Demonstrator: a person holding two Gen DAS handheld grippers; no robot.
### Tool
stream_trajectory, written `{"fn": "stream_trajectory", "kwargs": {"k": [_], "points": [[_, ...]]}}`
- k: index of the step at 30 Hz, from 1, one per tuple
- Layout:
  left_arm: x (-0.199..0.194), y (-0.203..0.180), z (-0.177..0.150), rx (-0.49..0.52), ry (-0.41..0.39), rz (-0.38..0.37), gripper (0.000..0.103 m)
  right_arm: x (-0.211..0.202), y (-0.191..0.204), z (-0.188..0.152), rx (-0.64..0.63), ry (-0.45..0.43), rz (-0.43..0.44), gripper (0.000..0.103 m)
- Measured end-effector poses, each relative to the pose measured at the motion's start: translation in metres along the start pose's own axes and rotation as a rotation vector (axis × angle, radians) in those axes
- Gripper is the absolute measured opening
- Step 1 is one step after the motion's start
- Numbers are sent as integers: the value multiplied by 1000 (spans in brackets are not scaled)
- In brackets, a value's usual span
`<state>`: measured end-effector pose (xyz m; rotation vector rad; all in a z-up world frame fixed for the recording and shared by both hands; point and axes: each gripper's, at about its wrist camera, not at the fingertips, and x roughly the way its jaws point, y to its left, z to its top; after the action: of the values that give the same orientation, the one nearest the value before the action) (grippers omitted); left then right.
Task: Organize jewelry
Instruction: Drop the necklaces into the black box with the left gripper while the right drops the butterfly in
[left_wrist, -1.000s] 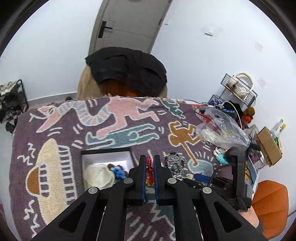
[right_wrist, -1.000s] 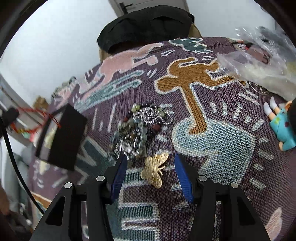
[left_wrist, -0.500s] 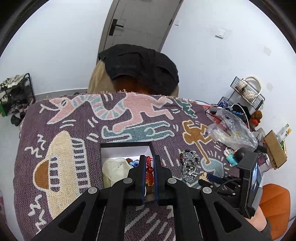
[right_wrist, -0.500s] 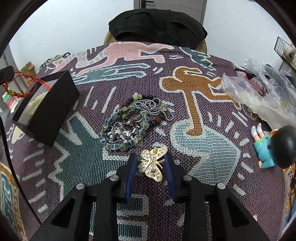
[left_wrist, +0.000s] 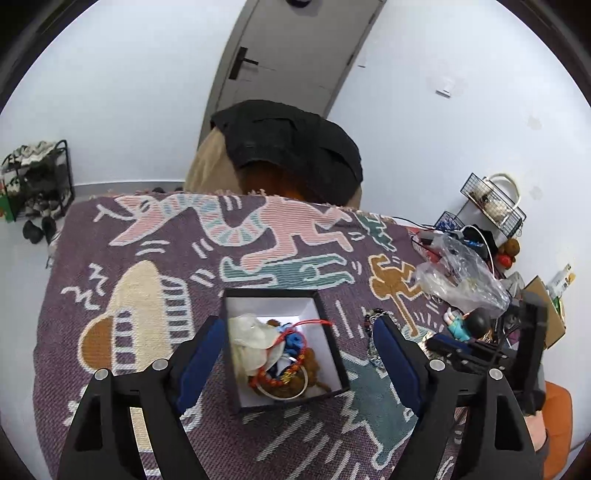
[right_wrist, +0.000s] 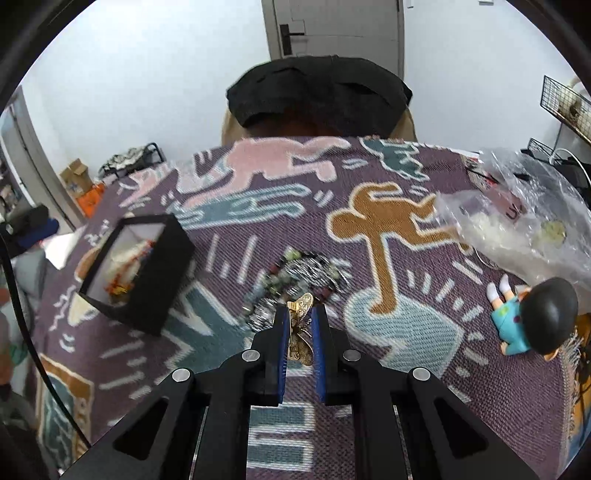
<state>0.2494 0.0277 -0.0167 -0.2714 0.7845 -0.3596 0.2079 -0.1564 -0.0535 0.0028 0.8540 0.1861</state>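
Left wrist view: left gripper (left_wrist: 295, 338) is spread wide, nothing between its blue-padded fingers (left_wrist: 201, 354), hanging directly over the open black square box with white lining (left_wrist: 334, 339). Box sits on the purple woven cloth with cartoon figures (left_wrist: 147, 236) that covers the surface. Inside the box: a crumpled cream pouch (left_wrist: 251, 334), a red-orange beaded bracelet (left_wrist: 275, 380) trailing a thin red cord (left_wrist: 314, 323), a silver bangle (left_wrist: 291, 393), some blue and brown bits I can't identify. Right of the box, partly behind the right finger, a heap of dark beaded bracelets and chain (left_wrist: 373, 321) lies on the cloth. Further right: a clear crinkled plastic bag (left_wrist: 458, 280) and a small doll with black hair and teal shirt (left_wrist: 467, 325), with the other gripper's black body just beside it.

Right wrist view: right gripper (right_wrist: 300, 325) is clamped on a gold butterfly brooch (right_wrist: 301, 328), held edge-on between the blue pads, raised off the cloth (right_wrist: 406, 332). Just beyond the fingertips the heap of beaded bracelets and chain (right_wrist: 295, 277) rests on the cloth, blurred. Black box (right_wrist: 155, 273) is to the left, well apart from the brooch, open side up, red beads visible inside. Doll (right_wrist: 528, 317) lies at right, plastic bag (right_wrist: 517, 225) behind it.
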Motion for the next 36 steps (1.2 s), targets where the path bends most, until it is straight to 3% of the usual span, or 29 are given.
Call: {"fn": "stream_trajectory", "kwargs": {"k": [12, 24, 26, 27, 29, 36], "points": [[-19, 40, -19, -65, -5, 28, 83, -5, 65, 30, -64, -20, 139, 13], [-39, 87, -35, -138, -10, 55, 83, 14, 133, 41, -93, 17, 288, 14], [-39, 91, -37, -143, -7, 54, 83, 19, 137, 40, -81, 39, 310, 23], [-39, 93, -38, -143, -6, 54, 83, 20, 137, 40, -74, 39, 314, 38], [-39, 95, -40, -145, -2, 54, 83, 19, 136, 37, -69, 25, 309, 47], [-35, 89, -39, -147, 0, 36, 83, 7, 115, 33, -26, 17, 302, 47]]}}
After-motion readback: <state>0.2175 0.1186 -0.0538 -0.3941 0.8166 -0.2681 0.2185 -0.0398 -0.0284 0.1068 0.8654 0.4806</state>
